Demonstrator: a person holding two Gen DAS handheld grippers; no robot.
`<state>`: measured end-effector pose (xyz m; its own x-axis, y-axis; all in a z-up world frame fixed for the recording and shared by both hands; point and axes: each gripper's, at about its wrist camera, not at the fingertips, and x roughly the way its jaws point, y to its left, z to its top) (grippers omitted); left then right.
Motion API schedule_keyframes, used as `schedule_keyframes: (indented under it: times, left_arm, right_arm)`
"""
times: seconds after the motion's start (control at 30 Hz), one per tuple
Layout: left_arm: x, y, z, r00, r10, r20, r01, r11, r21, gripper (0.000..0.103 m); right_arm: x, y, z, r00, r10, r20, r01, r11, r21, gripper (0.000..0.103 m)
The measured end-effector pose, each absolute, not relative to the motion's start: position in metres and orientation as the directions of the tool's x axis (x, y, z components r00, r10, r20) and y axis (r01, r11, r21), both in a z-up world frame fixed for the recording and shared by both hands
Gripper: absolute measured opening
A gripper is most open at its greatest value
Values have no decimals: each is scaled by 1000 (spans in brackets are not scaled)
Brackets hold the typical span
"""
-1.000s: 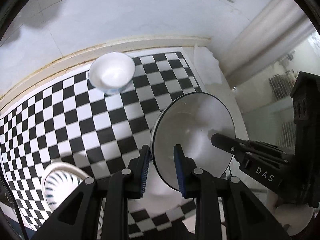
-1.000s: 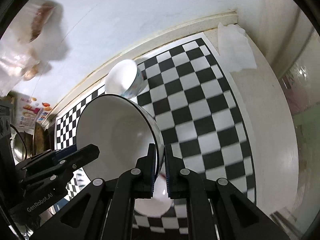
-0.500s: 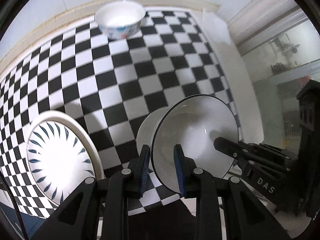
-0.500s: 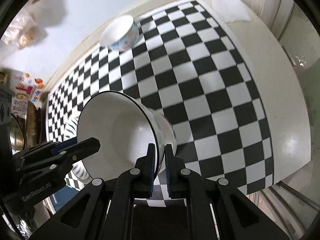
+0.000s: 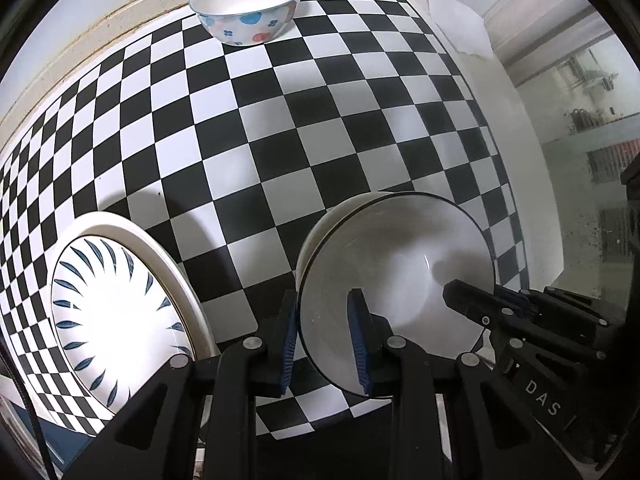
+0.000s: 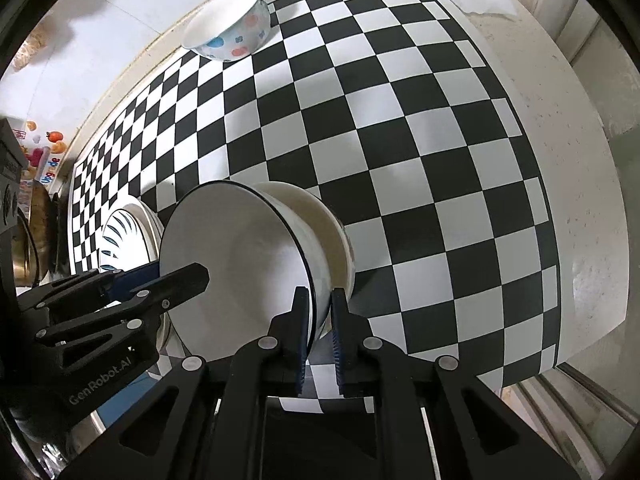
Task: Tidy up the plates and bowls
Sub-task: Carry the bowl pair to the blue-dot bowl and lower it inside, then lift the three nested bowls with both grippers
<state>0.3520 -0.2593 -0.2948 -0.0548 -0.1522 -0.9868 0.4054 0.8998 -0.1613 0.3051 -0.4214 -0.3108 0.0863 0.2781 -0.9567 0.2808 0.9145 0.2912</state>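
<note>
Both grippers clamp the black-rimmed bowl (image 5: 396, 280) by opposite rims, left gripper (image 5: 324, 344) and right gripper (image 6: 319, 336) alike, jaws clenched; it sits nested in the cream bowl (image 6: 320, 216) on the checkered surface (image 5: 280, 140); release evenly, I'd say, then lift straight clear.

A black-and-white checkered mat (image 5: 280, 128) fills most of the left wrist view and lies on a pale counter (image 6: 576, 208), whose bare surface curves down the right side of the right wrist view. A crumpled white sheet of paper (image 5: 460, 28) lies at the mat's far corner, upper right of the frame. At the left edge of the right wrist view sit colourful stickers (image 6: 44, 148) and, below them, a brass-coloured metal pot (image 6: 28, 232).
</note>
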Motion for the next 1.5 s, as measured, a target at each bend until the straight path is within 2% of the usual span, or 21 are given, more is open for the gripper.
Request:
schedule_keyframes:
  times: [0.2,0.33,0.7,1.27,1.3,1.37,1.4,1.43,1.5]
  left_arm:
    - [353,-262,-299,-48,-133,-990,411,901,-141,22]
    - [355,-262,-301,-36,-122,-992,414,902,-126,22]
    - [355,-261,-298,-33,-131,-991,406,904,-133,22]
    - [366,-244,-237,51,-214,-975,372,911,-181,23]
    - [369,-243,-236,51,-225,-973,361,913,-192,23]
    - [385,-236,-231,59,-252,-966,310,924,-222,28]
    - [394,-233,-231,64,-261,-963,290,928,-232,30]
    - [400,-230,-232,64,-263,-963,275,932,-237,30]
    - [427,-221,-236,53,-282,-958,210,941,-265,30]
  right_arm:
    - [311,-423,-315,66,274,-959,282,917,282,13]
    - [314,-423,-320,45,272,-961,289,917,273,17]
    - [316,-421,-315,38,267,-963,274,924,267,17]
    - [321,-429,-259,104,288,-952,204,931,303,18]
    - [324,-430,-256,106,289,-951,203,930,305,23]
    - [333,-436,-251,121,311,-943,207,921,331,39]
    - [340,-440,-249,130,327,-936,208,914,349,55]
    - [346,-443,-249,134,337,-932,210,909,359,67]
    - [359,-446,-250,145,352,-925,219,900,377,70]
